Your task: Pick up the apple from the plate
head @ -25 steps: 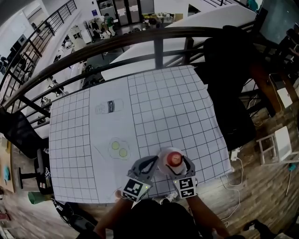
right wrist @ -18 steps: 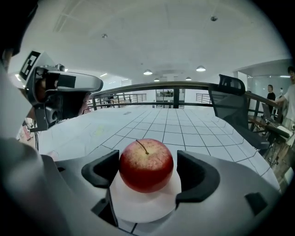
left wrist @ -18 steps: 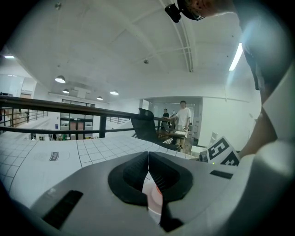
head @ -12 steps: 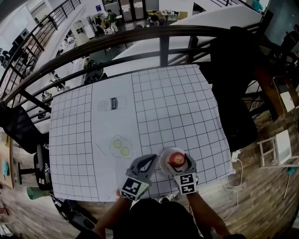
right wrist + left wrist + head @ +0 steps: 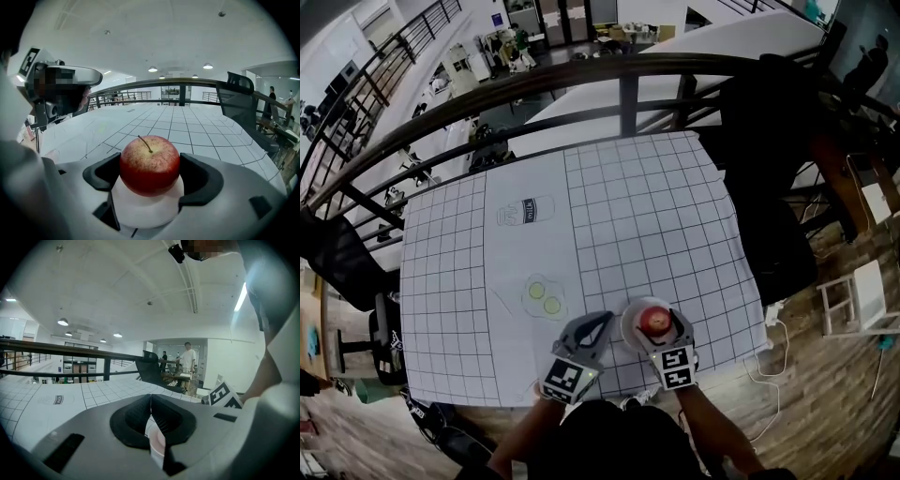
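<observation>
Lab mezzanine: railing [image 5: 628,98], workstations [image 5: 504,45] below.

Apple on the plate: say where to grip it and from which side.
Grip the apple at its widest middle, one pad on each flank, level from the near side, as the right claw does. It stands upright, stem up, on the plate, so stay above the rim.

Apple [image 5: 654,320] on plate [image 5: 627,332], table [image 5: 647,206] near edge, gripped in right claw [image 5: 655,319]; left claw [image 5: 604,321] just left.
</observation>
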Tool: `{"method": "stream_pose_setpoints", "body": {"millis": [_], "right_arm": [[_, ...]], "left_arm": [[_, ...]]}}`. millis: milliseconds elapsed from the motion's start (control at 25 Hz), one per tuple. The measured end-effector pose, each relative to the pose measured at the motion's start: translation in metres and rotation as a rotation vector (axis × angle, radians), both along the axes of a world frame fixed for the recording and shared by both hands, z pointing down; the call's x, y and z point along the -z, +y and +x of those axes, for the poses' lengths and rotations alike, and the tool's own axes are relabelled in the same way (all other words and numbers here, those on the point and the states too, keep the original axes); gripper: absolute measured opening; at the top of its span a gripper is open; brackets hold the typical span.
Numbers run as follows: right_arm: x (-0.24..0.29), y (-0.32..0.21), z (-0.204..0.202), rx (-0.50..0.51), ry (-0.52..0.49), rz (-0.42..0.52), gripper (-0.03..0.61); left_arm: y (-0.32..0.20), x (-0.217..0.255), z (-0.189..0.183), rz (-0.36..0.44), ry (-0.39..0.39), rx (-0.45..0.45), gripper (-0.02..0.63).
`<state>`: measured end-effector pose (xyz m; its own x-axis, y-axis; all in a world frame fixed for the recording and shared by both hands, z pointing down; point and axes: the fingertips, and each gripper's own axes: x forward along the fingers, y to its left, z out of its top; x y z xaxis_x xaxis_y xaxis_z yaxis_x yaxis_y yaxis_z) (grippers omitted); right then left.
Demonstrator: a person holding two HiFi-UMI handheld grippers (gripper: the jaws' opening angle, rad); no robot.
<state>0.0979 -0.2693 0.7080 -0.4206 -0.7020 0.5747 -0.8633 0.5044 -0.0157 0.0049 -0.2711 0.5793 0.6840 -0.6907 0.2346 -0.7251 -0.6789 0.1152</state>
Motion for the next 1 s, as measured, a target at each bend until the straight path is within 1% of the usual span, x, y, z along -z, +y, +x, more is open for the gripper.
{"method": "stream_pose_setpoints", "body": {"millis": [320, 480, 680, 840, 1000], "right_arm": [[0.032, 0.001, -0.003, 0.023, -0.036, 0.061, 0.377], [0.059, 0.003, -0.006, 0.044, -0.053, 0.089, 0.377], [0.106, 0.004, -0.011, 0.067, -0.085, 0.168, 0.377], [0.141, 0.005, -0.007, 0.062, -0.105, 0.224, 0.377], [0.17, 0.008, 0.0, 0.03, -0.119, 0.256, 0.377]], "left_arm": [[0.005, 0.005, 0.001, 0.007, -0.015, -0.003, 0.021], [0.008, 0.007, 0.002, 0.009, -0.022, 0.001, 0.021], [0.009, 0.014, 0.006, 0.015, -0.019, 0.005, 0.021], [0.011, 0.023, 0.01, 0.017, -0.009, 0.006, 0.021], [0.012, 0.037, 0.01, 0.03, -0.002, 0.018, 0.021]]}}
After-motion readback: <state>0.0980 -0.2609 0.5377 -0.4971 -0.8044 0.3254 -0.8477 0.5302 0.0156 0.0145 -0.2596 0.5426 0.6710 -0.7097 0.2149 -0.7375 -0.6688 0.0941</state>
